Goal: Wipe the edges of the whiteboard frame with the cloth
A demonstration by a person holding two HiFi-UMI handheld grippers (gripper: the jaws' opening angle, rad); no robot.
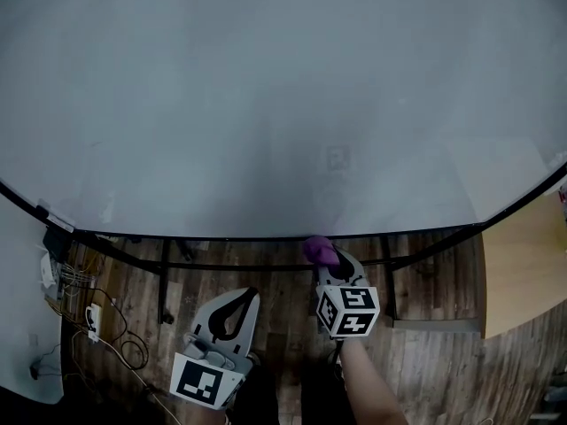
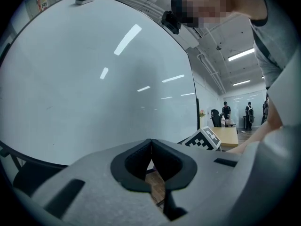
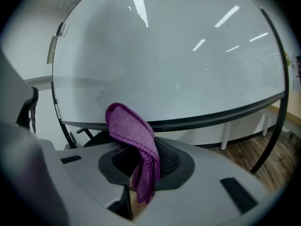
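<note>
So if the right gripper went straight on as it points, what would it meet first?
Likely the whiteboard's bottom frame, with the cloth held in the right gripper touching first; the gap is hard to judge.

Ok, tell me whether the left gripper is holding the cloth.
No, the left gripper is shut with nothing between its jaws; the purple cloth is clamped in the right gripper.

Purple cloth [image 3: 134, 135]; white whiteboard [image 1: 266, 104], black frame [image 1: 266, 236].
</note>
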